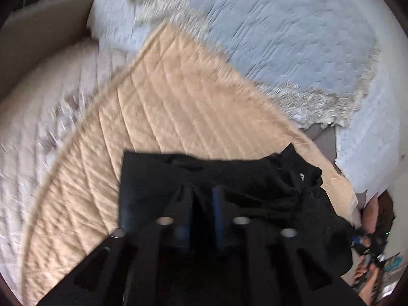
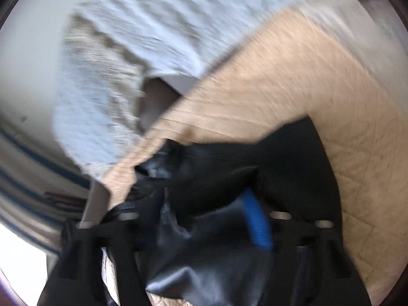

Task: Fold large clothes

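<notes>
A black garment (image 1: 229, 176) lies bunched on a tan quilted blanket (image 1: 165, 102). My left gripper (image 1: 202, 199) is shut on a fold of the black garment, with its blue-padded fingers (image 1: 218, 204) pinching the cloth. In the blurred right wrist view, my right gripper (image 2: 211, 204) is shut on the same black garment (image 2: 216, 178), which drapes over the fingers; one blue pad (image 2: 256, 219) shows, the other is hidden by cloth.
A light blue fringed throw (image 1: 293, 38) lies beyond the tan blanket. A pale pink quilted cover (image 1: 38, 127) is at left. The person's bare feet (image 1: 367, 275) and floor items show at lower right. The tan blanket (image 2: 318, 76) fills the right of the right wrist view.
</notes>
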{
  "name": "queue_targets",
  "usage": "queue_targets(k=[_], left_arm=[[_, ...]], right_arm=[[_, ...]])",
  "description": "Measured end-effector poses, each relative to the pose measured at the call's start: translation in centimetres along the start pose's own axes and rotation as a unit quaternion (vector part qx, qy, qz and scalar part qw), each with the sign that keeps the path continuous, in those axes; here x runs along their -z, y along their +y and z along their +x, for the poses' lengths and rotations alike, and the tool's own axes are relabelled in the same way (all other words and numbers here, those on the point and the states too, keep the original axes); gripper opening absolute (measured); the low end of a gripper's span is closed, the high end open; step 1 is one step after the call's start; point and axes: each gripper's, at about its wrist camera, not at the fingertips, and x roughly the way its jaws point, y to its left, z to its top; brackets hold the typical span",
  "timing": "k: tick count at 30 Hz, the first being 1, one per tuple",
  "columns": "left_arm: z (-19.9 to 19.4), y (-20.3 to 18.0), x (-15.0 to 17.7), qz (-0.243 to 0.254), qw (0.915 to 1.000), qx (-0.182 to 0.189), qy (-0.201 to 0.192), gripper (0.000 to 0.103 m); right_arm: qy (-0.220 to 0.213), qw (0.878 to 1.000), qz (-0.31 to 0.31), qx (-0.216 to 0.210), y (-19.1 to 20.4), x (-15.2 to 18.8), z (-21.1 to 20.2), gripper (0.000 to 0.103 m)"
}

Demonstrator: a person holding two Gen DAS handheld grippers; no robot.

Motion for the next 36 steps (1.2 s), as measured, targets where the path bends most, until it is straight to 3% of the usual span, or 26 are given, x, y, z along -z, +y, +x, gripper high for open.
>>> queue_targets(k=[1,2,5,6,10,16,17,18,20,22,24,26,30,34,36], left_arm=[[-0.7,-0.1,0.0,0.011,0.9998,-0.005,-0.013,0.049],[-1.2,-0.3,0.0,0.021,0.9995,-0.011,-0.022,0.057],[-0.8,-0.6,-0.7,0.047,0.9983,-0.028,-0.019,0.06],[0.0,-0.8,-1.1,0.054,0.9979,-0.033,-0.011,0.062],[3.9,-1.9,-2.1,0.078,0.9947,-0.055,0.04,0.062],[8.0,-4.1,-3.3,0.122,0.9872,-0.063,0.082,0.062],[8.4,-4.3,-3.2,0.124,0.9861,-0.066,0.089,0.062],[8.6,-4.5,-3.1,0.13,0.985,-0.072,0.088,0.061],[8.2,-5.2,-2.7,0.155,0.9817,-0.085,0.071,0.036],[6.8,-5.7,-2.1,0.171,0.9808,-0.083,0.045,0.008],[3.7,-6.2,-1.4,0.175,0.9834,-0.047,0.003,0.007],[-0.4,-6.9,-0.5,0.193,0.9796,-0.016,-0.052,0.006],[-5.8,-8.2,-0.8,0.192,0.9726,0.018,-0.129,0.006],[-5.0,-9.5,-3.6,0.187,0.9678,0.0,-0.168,0.006],[-2.2,-8.8,-4.8,0.172,0.9727,-0.025,-0.154,0.006]], right_arm=[[-0.015,1.0,-0.015,-0.002,0.3,0.0,-0.9,0.07],[-0.027,0.999,-0.029,0.0,0.4,0.0,-1.7,0.07],[-0.041,0.996,-0.061,0.045,0.0,-0.2,-2.6,0.07],[-0.024,0.994,-0.073,0.08,-0.2,-0.4,-1.9,0.07],[0.022,0.984,-0.117,0.135,-0.5,-0.9,1.1,0.07],[0.091,0.97,-0.159,0.16,-0.3,-1.9,5.7,0.07],[0.098,0.968,-0.163,0.165,-0.1,-1.7,6.1,0.058],[0.106,0.963,-0.177,0.172,0.2,-1.5,6.5,0.03],[0.097,0.961,-0.191,0.177,0.9,-1.0,6.2,0.01],[0.075,0.965,-0.202,0.151,2.1,-0.3,4.7,0.005],[0.041,0.968,-0.218,0.112,3.9,0.5,2.0,0.004],[0.009,0.969,-0.231,0.084,5.2,1.0,-0.5,0.004],[-0.051,0.968,-0.236,0.071,7.0,0.1,-3.5,0.004],[-0.076,0.97,-0.21,0.097,6.6,-2.4,-1.9,0.004],[-0.069,0.969,-0.203,0.126,5.5,-3.4,0.4,0.004]])
